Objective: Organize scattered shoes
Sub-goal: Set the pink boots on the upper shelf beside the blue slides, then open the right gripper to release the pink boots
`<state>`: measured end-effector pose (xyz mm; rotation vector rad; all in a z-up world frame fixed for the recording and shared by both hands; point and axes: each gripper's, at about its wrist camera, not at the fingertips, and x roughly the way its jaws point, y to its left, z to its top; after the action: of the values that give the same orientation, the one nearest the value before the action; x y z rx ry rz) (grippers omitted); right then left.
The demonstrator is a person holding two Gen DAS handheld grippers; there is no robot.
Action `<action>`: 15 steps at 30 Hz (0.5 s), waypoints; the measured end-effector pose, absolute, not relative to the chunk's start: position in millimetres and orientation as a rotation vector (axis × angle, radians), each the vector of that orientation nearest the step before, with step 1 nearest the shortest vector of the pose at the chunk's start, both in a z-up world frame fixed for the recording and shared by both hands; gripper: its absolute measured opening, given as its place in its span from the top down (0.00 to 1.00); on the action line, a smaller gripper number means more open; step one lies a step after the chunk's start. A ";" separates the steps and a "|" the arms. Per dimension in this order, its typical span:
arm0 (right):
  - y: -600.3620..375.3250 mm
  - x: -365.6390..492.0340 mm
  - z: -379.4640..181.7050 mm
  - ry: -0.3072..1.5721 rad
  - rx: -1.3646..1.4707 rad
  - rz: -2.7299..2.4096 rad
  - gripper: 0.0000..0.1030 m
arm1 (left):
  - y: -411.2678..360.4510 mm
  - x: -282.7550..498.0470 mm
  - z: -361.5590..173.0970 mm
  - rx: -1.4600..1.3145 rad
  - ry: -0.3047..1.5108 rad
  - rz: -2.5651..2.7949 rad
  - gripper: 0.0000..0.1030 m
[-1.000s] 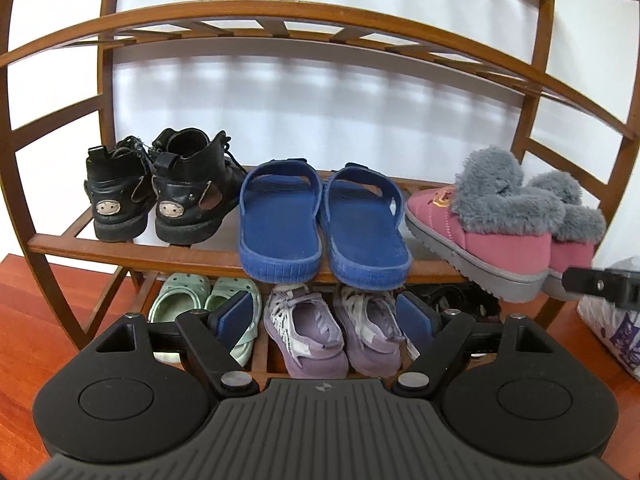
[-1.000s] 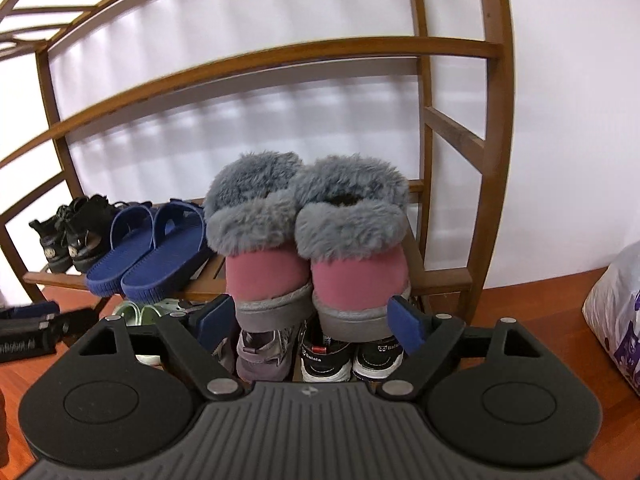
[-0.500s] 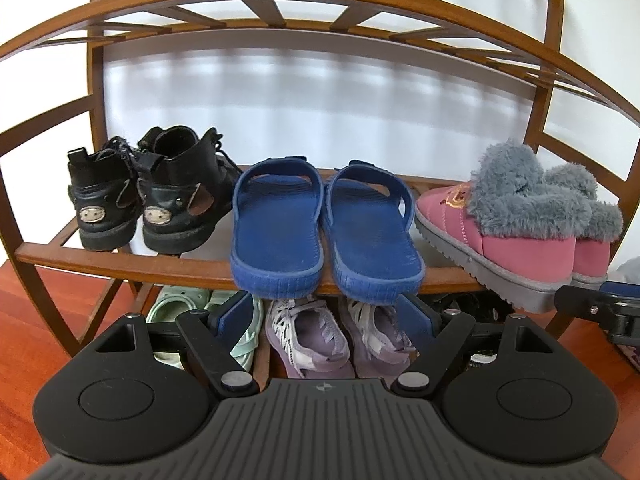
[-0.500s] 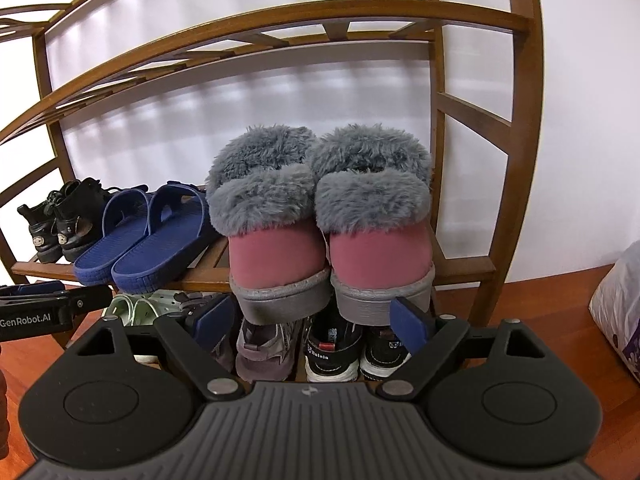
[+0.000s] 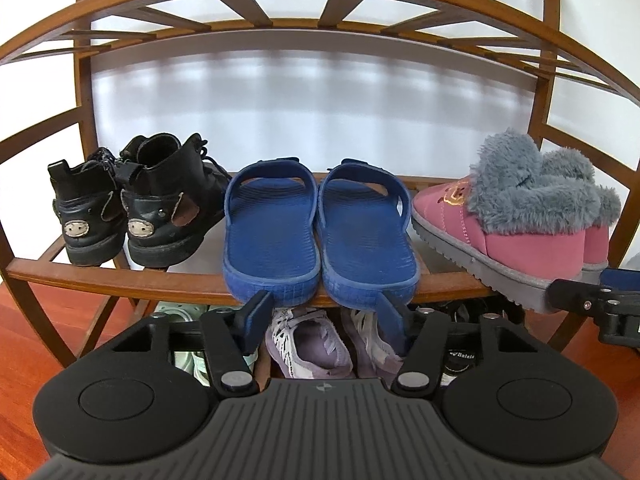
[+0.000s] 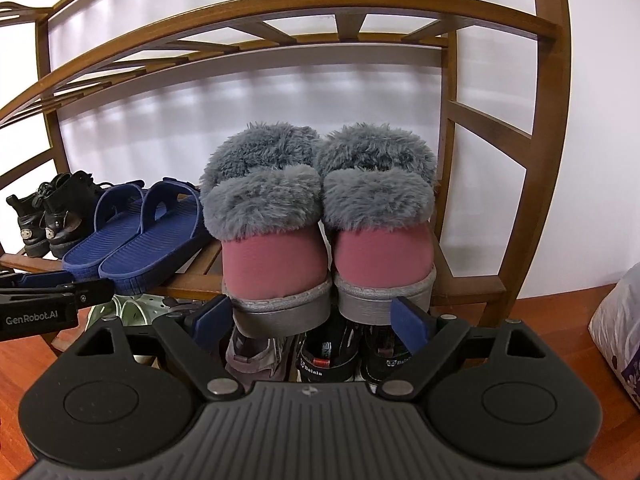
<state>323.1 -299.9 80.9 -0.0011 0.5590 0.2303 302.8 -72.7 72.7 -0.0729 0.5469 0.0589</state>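
A pair of blue slippers [image 5: 320,232] lies heels-out on the middle shelf of a wooden shoe rack [image 5: 120,276]. My left gripper [image 5: 323,307] is right at their heels, its jaws closing; the fingertips [image 5: 260,306] overlap the heel edges from below and in front, with no clear squeeze. Pink boots with grey fur [image 6: 324,256] stand on the same shelf at the right. My right gripper [image 6: 310,312] is at their heels, open wide, its fingertips [image 6: 404,312] at the grey soles. Black boots [image 5: 132,208] stand at the shelf's left.
The lower shelf holds mint clogs [image 5: 180,316], lilac sneakers [image 5: 316,340] and black sneakers [image 6: 340,360]. An upper slatted shelf [image 5: 320,12] hangs overhead. A white bag [image 6: 620,320] sits on the red-brown floor at the right. The wall behind is white.
Both grippers have come closer to the rack and a little lower. The left gripper's jaws have narrowed; the right gripper's have stayed wide.
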 end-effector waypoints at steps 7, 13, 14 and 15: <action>-297.8 334.8 78.4 0.554 0.004 0.232 0.13 | -70.4 315.4 71.4 -0.070 0.554 0.072 0.42; -290.7 351.6 75.0 0.554 0.006 0.230 0.14 | -70.1 325.3 70.1 -0.067 0.562 0.082 0.42; -288.4 355.1 74.1 0.553 0.004 0.227 0.14 | -70.5 327.0 70.0 -0.069 0.564 0.085 0.42; -286.5 357.4 73.6 0.552 0.005 0.225 0.14 | -70.4 328.2 69.9 -0.070 0.565 0.086 0.42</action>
<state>357.4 -286.5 73.6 0.0046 0.5519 0.2246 328.2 -70.4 69.9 -0.0701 0.5647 0.0858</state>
